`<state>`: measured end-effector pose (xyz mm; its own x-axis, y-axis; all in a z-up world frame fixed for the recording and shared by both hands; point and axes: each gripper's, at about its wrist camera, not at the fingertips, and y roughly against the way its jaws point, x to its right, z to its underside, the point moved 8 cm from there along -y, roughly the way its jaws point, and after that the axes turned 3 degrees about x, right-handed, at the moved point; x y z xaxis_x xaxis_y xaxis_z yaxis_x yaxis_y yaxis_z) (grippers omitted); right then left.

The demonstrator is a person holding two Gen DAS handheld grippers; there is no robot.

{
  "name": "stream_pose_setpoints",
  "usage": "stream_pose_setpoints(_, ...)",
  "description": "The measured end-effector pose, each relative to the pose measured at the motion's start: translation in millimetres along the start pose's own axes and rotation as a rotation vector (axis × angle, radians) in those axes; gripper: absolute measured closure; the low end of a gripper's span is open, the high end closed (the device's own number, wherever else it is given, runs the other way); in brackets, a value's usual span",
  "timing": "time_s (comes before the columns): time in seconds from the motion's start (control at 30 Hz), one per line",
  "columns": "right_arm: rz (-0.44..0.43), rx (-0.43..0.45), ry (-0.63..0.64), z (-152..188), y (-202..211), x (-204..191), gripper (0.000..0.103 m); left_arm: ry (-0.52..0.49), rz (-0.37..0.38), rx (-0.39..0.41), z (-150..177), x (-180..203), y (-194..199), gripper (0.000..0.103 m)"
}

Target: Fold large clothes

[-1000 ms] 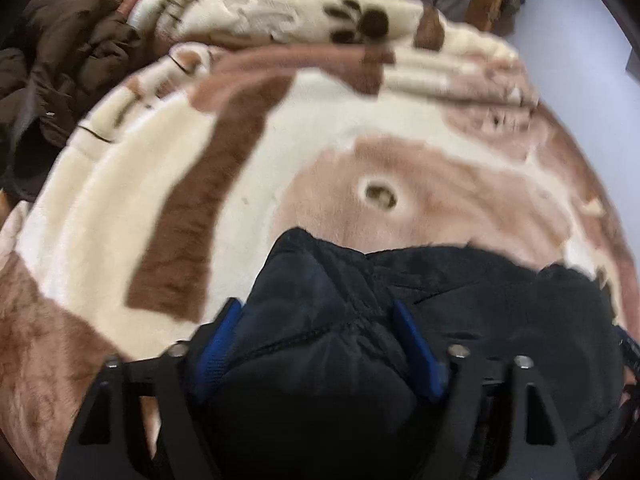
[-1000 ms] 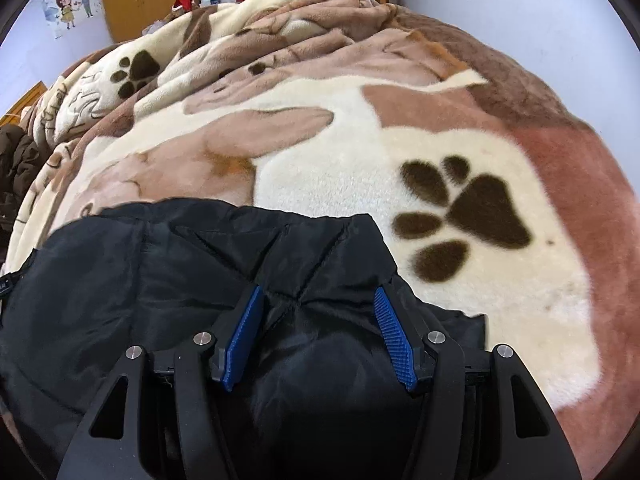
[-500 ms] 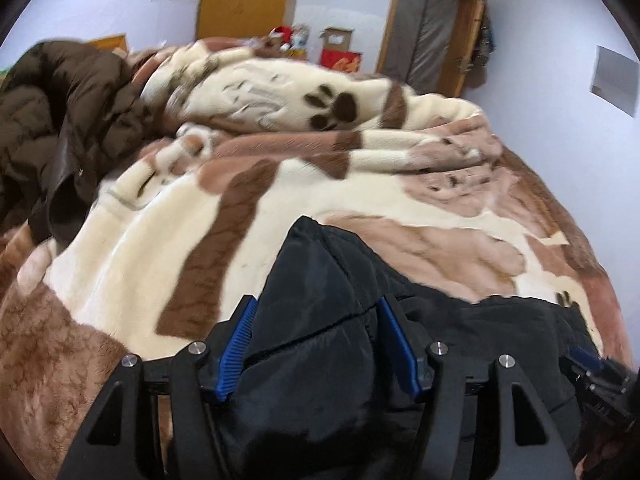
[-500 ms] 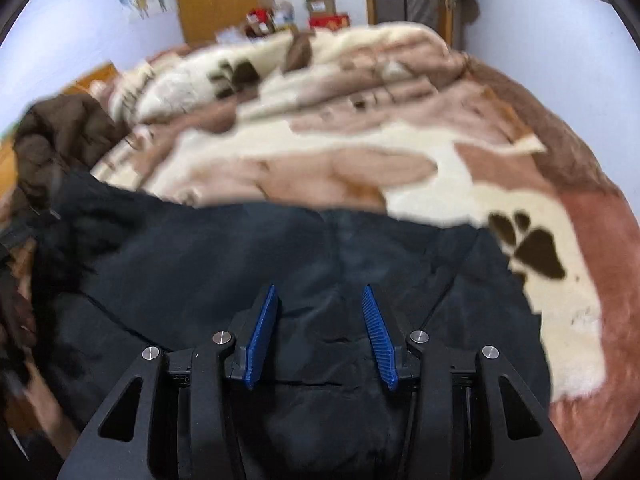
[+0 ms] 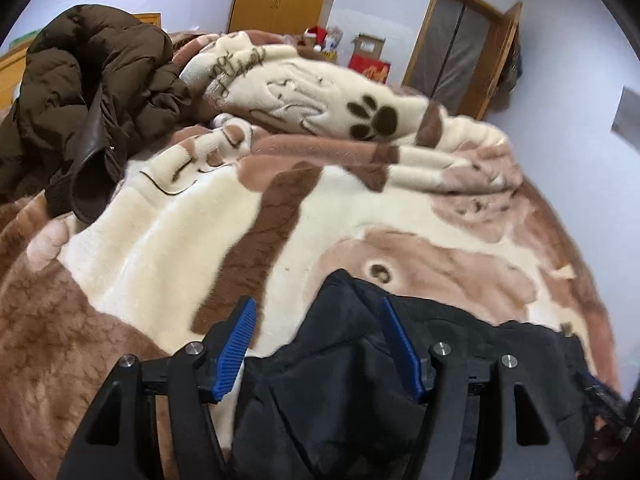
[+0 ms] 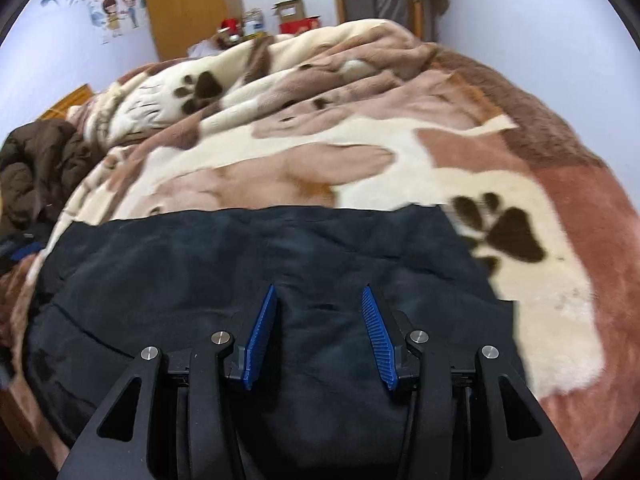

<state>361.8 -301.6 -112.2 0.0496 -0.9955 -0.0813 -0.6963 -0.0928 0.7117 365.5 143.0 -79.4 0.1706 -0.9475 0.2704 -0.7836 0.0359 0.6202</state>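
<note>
A black padded jacket [image 6: 248, 280] is lying spread across the near part of a plush brown-and-cream paw-print blanket [image 6: 440, 160], filling the right wrist view from 9 o'clock round to 4 o'clock. The right gripper [image 6: 318, 336] is hovering over the jacket with its blue-padded fingers [image 6: 260, 332] standing apart; whether they are touching the fabric cannot be told. In the left wrist view, the left gripper [image 5: 320, 348] is also holding its fingers [image 5: 236, 340] spread wide, with a raised fold of the jacket [image 5: 352, 380] sitting between them, closer to the 3 o'clock finger and not pinched. A crumpled brown puffer coat [image 5: 88, 92] is lying on the blanket at 10 o'clock, well apart from the jacket.
</note>
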Motion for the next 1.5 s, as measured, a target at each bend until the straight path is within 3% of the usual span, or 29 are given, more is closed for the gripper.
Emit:
stream_pose_setpoints(0.13, 0.047, 0.003, -0.017, 15.6, -11.5, 27.7, 0.060, -0.124, 0.014, -0.050, 33.7, 16.2, -16.5, 0.037)
stream_pose_setpoints(0.2, 0.047, 0.004, -0.025, 18.7, -13.2, 32.2, 0.060, -0.123, 0.015, -0.092, 50.8, 13.1, -37.8, 0.037)
stream_pose_setpoints(0.3, 0.064, 0.018, 0.011, 20.8, -16.2, 31.5, 0.060, -0.088, 0.022, -0.087, 55.4, 11.3, -51.9, 0.037)
stream_pose_setpoints(0.43, 0.069, 0.011, -0.009, 26.9, -29.1, 37.7, 0.060, -0.161, -0.003, -0.088, 59.8, 23.3, -65.1, 0.037)
stream_pose_setpoints(0.6, 0.101, -0.030, 0.016, 19.7, -21.5, 35.3, 0.060, -0.166, -0.006, -0.105, 51.0, 20.7, -55.2, 0.044)
stream_pose_setpoints(0.73, 0.100, 0.008, 0.009, 2.5, 10.5, 28.1, 0.061, -0.170, -0.018, -0.058, 36.3, 11.0, -28.2, 0.048)
stream_pose_setpoints(0.93, -0.033, 0.120, 0.045, -32.1, 49.4, -30.6, 0.061, -0.115, -0.021, 0.011, 9.1, -4.2, -3.3, 0.048)
stream_pose_setpoints(1.0, -0.077, 0.113, 0.079, -34.0, 43.4, -56.1, 0.061, -0.112, 0.032, 0.016, 11.2, 9.3, 2.4, 0.048)
stream_pose_setpoints(1.07, -0.093, 0.078, 0.101, -27.7, 24.0, -74.1, 0.061, -0.170, 0.067, 0.009, 23.1, 29.7, 2.8, 0.048)
stream_pose_setpoints(1.17, -0.089, -0.022, 0.083, -4.9, -19.9, -77.1, 0.061, -0.260, 0.084, -0.059, 54.1, 53.7, -19.4, 0.048)
stream_pose_setpoints(1.23, -0.095, -0.012, 0.082, 2.6, -33.7, -73.1, 0.062, -0.259, 0.077, -0.082, 69.3, 54.5, -38.4, 0.048)
stream_pose_setpoints(1.5, -0.071, -0.031, 0.100, 8.6, -45.6, -72.6, 0.062, -0.285, 0.038, -0.094, 72.0, 60.5, -57.5, 0.048)
